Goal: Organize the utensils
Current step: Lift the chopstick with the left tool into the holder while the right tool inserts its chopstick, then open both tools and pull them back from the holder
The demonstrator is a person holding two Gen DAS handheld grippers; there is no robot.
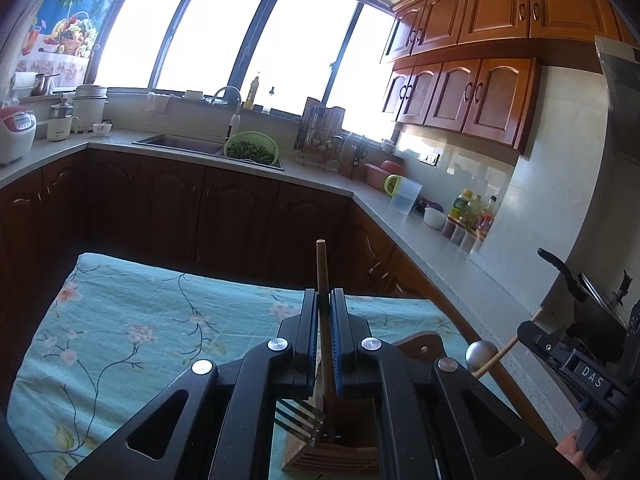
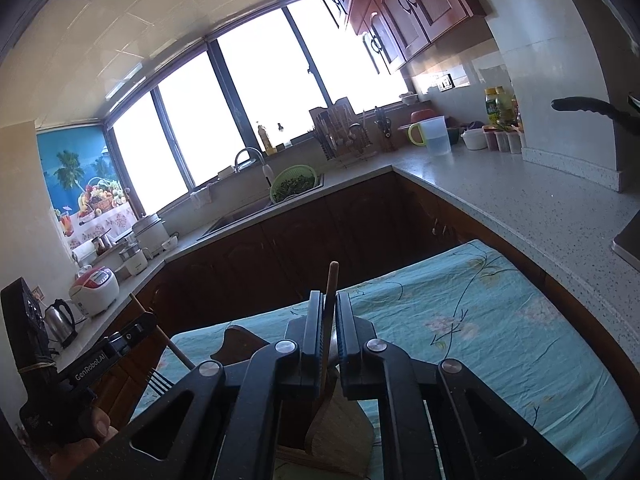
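Wooden utensil holder [image 1: 332, 456] stands on the floral tablecloth [image 1: 140, 320], directly below both grippers. Left gripper [image 1: 325, 300] is clamped on a thin brown wooden handle [image 1: 321, 264] that runs down between its jaws into the holder; a fork [image 1: 298, 420] stands in the holder just left of it. Right gripper [image 2: 329, 304] has its jaws narrow around a wooden spatula's handle [image 2: 333, 276], a slight gap visible on the right side, blade end in the holder.

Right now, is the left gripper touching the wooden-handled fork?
Touching. The left wrist view shows the left gripper shut on the fork's wooden handle, no gap either side.
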